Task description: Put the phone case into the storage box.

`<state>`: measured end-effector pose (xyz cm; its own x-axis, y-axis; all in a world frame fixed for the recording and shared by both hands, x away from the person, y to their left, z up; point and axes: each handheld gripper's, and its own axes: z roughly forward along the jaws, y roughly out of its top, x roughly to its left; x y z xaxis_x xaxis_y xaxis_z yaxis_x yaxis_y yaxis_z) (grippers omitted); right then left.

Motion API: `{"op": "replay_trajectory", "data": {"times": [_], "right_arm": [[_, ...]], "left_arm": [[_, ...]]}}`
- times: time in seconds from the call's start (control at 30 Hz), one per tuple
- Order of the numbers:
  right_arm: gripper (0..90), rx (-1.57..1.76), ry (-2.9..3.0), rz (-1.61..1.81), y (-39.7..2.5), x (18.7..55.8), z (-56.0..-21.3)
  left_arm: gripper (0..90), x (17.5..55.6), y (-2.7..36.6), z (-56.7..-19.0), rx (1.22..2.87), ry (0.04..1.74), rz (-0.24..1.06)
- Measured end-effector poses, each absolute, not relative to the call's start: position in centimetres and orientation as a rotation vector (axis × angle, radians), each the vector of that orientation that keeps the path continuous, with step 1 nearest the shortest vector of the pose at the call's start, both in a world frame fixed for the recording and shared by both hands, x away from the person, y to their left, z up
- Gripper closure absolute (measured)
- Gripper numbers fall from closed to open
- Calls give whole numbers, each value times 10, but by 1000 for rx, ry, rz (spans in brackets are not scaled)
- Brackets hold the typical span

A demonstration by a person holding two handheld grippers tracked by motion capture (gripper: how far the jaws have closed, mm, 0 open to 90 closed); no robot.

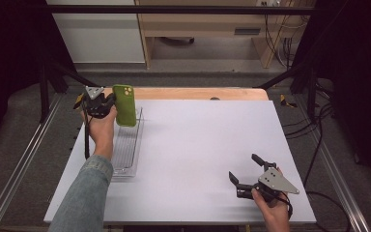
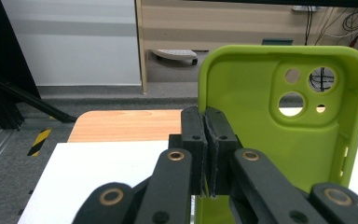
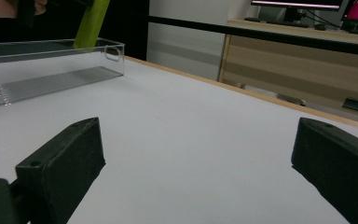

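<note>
Nearest, at about 5 o'clock on the white table top [image 1: 198, 145], the right gripper [image 1: 244, 170] rests low in the person's right hand [image 1: 270, 205], its two black jaws spread wide with bare table between them. In the right gripper view the same jaws stand far apart at the bottom corners, nothing between them.

Farther off, along the 9 o'clock edge, lies a clear plastic tray [image 1: 125, 147], long and narrow, with a ribbed floor and a handle cut-out in its end wall.

Farthest, at about 10 o'clock, the left gripper [image 1: 107, 103] is raised in the person's left hand [image 1: 101, 130] over the far end of the tray. Its jaws are pressed together on the side wall of a green phone case [image 1: 124, 105], held upright on end above the tray. In the left gripper view the open inside of the case faces the camera, with its camera cut-outs at the upper right.
</note>
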<state>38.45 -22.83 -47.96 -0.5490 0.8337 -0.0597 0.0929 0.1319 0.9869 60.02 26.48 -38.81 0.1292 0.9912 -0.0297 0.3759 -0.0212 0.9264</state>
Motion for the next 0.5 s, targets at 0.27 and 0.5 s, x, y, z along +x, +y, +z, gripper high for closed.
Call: {"op": "replay_trajectory", "data": {"times": [0.27, 0.5], "right_arm": [[26, 899, 1766, 1480, -228, 385, -479], [26, 896, 1774, 1487, -225, 385, -480]], "left_arm": [[874, 601, 261, -386, 1559, 1363, 895], [874, 600, 263, -385, 1570, 1360, 909]]}}
